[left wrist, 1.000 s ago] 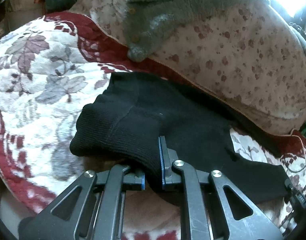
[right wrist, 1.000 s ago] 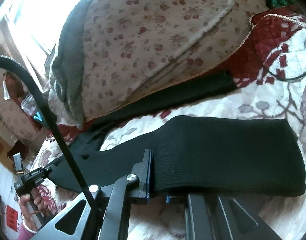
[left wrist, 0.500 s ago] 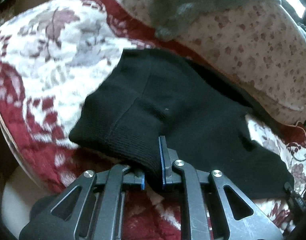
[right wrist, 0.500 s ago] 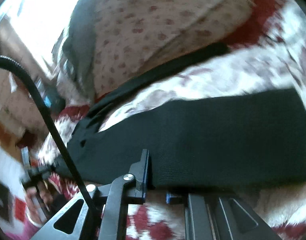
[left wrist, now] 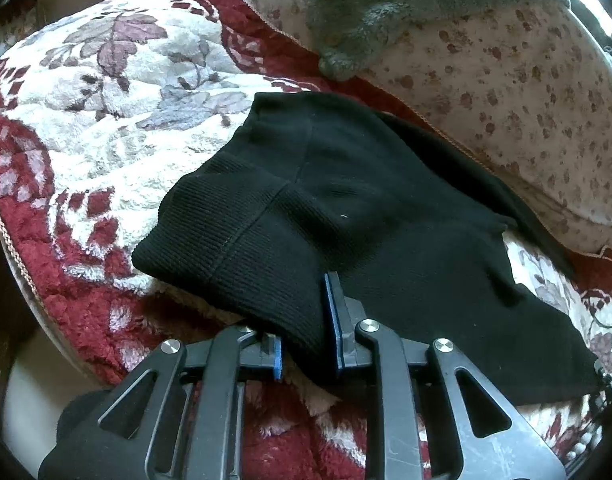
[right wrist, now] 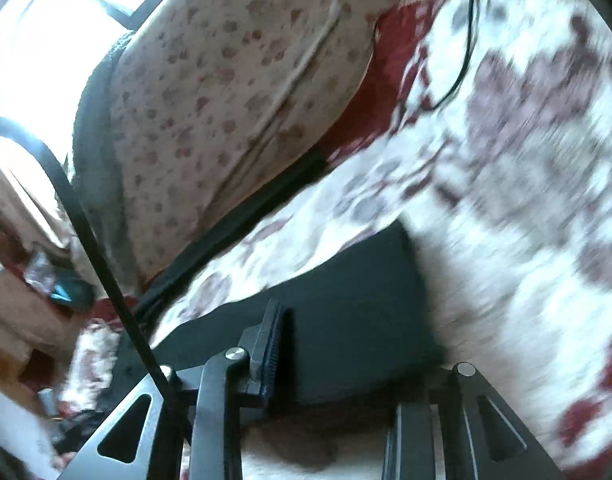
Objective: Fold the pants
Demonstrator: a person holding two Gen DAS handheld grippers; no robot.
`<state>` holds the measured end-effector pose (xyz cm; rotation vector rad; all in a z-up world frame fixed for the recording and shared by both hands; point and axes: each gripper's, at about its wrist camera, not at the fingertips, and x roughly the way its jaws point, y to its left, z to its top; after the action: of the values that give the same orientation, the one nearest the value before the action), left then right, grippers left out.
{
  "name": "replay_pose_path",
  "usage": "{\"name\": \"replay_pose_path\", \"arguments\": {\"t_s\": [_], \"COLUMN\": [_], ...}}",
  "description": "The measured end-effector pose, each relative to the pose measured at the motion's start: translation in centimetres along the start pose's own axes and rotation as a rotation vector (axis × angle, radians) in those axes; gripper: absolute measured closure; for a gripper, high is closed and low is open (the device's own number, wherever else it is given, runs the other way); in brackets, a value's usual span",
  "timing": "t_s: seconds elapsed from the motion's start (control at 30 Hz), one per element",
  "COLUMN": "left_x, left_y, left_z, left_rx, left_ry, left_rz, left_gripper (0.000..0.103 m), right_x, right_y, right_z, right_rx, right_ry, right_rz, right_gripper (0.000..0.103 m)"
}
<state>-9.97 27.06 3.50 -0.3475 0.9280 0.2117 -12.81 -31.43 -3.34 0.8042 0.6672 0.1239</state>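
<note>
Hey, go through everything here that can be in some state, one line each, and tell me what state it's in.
Black knit pants: laid on the red and white floral blanket, waistband bunched.
Left gripper: jaws just opening, waistband between them.
Right gripper: jaws just opening, pants leg between them.
Grey fleece garment: draped over the flowered beige cushion.

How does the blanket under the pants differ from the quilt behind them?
The blanket is plush, white and red with large leaf patterns; the quilt is smooth, dotted with small brownish flowers. The blanket lies flat under the pants; the quilt is heaped behind, bearing a grey garment. Both are floral.
</note>
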Motion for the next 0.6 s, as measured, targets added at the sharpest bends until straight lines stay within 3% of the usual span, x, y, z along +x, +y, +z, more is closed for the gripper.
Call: {"name": "replay_pose_path", "arguments": {"t_s": [0.17, 0.27, 0.33, 0.43, 0.53, 0.57, 0.6], "left_x": [-0.4, -1.1, -2.0, -3.8, -5.9, -6.6, -7.0], "left_y": [0.0, 0.2, 0.4, 0.4, -0.2, -0.5, -0.6], "left_z": [-0.2, -0.4, -0.6, -0.5, -0.2, 0.0, 0.3], "left_rx": [0.004, 0.014, 0.023, 0.042, 0.075, 0.080, 0.081], "left_ry": [-0.007, -0.007, -0.012, -0.038, -0.104, -0.123, -0.130], "left_rz": [0.020, 0.050, 0.070, 0.082, 0.122, 0.115, 0.095], "left_gripper": [0.080, 0.074, 0.072, 0.072, 0.071, 0.070, 0.060], "right_x": [-0.3, -1.0, -2.0, -3.6, -4.1, -4.0, -3.8], "right_y": [-1.4, -1.7, -1.7, -1.0, 1.1, 2.1, 2.7], "right_z": [0.8, 0.9, 1.6, 2.7, 3.9, 4.1, 4.2], "right_rx": [-0.065, -0.063, -0.068, -0.072, -0.111, -0.127, -0.138], "right_ry": [0.027, 0.020, -0.005, -0.056, -0.072, -0.071, -0.067], "right_rz": [-0.230, -0.245, -0.307, -0.275, -0.176, -0.132, -0.096], "right_gripper": [0.075, 0.075, 0.074, 0.073, 0.068, 0.063, 0.054]}}
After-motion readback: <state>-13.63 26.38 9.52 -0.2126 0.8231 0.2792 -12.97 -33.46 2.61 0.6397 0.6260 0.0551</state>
